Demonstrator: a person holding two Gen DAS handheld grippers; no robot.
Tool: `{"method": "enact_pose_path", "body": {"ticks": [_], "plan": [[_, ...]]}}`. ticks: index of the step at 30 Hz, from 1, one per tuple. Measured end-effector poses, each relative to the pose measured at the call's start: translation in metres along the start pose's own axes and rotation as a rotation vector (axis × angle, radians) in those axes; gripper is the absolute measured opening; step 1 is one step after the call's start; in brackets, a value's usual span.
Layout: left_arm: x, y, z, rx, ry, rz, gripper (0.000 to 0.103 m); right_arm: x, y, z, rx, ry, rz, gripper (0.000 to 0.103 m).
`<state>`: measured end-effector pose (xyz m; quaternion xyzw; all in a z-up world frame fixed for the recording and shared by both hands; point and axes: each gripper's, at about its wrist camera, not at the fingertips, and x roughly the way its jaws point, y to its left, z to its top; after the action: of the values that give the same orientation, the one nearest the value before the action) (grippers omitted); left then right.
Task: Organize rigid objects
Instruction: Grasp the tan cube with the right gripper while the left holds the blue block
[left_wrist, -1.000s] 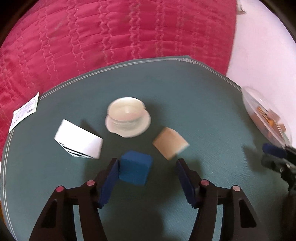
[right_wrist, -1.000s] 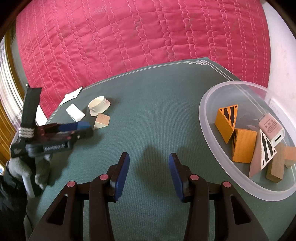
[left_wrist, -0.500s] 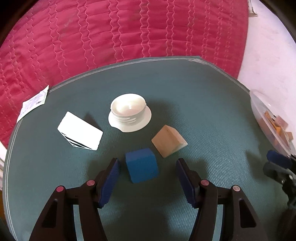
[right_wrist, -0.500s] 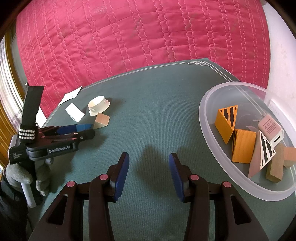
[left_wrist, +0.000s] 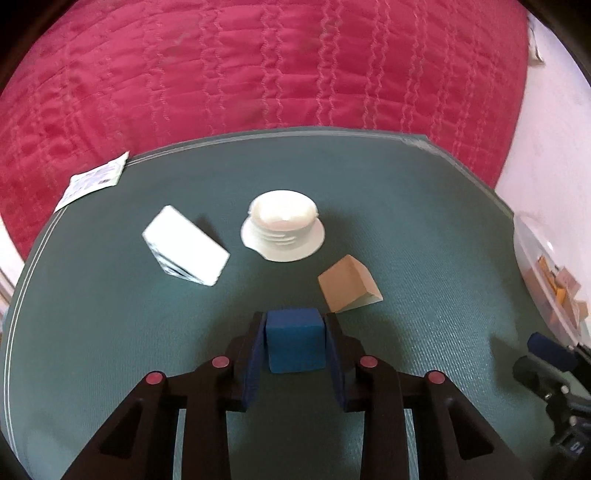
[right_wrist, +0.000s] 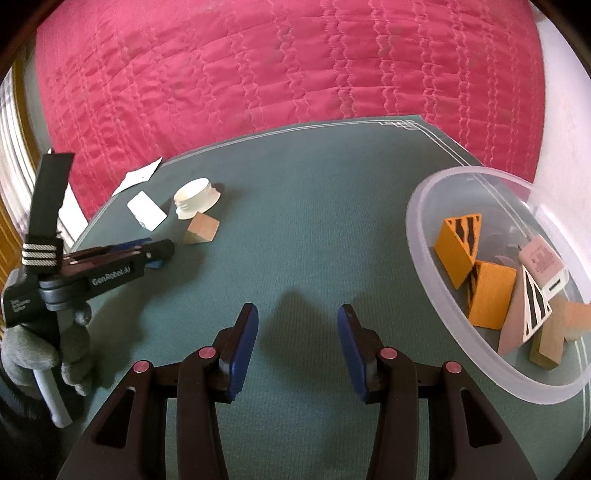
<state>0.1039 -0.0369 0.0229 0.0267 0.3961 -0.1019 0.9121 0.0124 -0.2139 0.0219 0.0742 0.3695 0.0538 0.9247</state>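
My tongs (left_wrist: 294, 343): matt black plastic w/ blue rubbery pads. Blue block (left_wrist: 295, 341) looks matt, foam-like. Worktop (right_wrist: 314, 229): ribbed green mat. Quilted pink cloth (right_wrist: 295, 74) has slight sheen. Tub (right_wrist: 424, 236): clear, frosted plastic.

Clear bin (left_wrist: 535, 258) cut off at edge; contents perhaps blocks.
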Motion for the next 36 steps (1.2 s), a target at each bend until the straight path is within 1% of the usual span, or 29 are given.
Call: {"method": "enact_pose_path", "body": {"ticks": [3,6,9,11,13,16,18,23,27,34,36], "plan": [[-0.009,0.008,-0.005,-0.053,-0.024,0.005,0.032,0.003,0.009,0.006,-0.013,0.017,0.04,0.046],[-0.015,0.014,-0.009,-0.087,-0.037,0.029,0.032,0.013,0.024,0.018,-0.049,0.038,0.097,0.046],[-0.019,0.02,-0.01,-0.117,-0.051,0.073,0.032,0.031,0.036,0.028,-0.095,0.058,0.085,0.046],[-0.023,0.025,-0.011,-0.138,-0.063,0.085,0.032,0.047,0.041,0.036,-0.112,0.09,0.099,0.046],[-0.025,0.029,-0.011,-0.157,-0.073,0.093,0.032,0.061,0.045,0.042,-0.124,0.113,0.106,0.046],[-0.025,0.035,-0.011,-0.182,-0.076,0.103,0.032,0.074,0.053,0.055,-0.152,0.118,0.117,0.046],[-0.025,0.038,-0.011,-0.196,-0.074,0.1,0.032,0.083,0.061,0.062,-0.192,0.129,0.136,0.049],[-0.026,0.039,-0.011,-0.203,-0.075,0.102,0.033,0.096,0.081,0.068,-0.311,0.118,0.113,0.05],[-0.024,0.042,-0.011,-0.219,-0.068,0.107,0.033,0.106,0.098,0.073,-0.403,0.104,0.063,0.05],[-0.024,0.044,-0.011,-0.23,-0.063,0.103,0.033,0.116,0.102,0.08,-0.405,0.107,0.074,0.049],[-0.025,0.044,-0.011,-0.229,-0.064,0.101,0.033,0.115,0.105,0.078,-0.409,0.1,0.074,0.044]]}}
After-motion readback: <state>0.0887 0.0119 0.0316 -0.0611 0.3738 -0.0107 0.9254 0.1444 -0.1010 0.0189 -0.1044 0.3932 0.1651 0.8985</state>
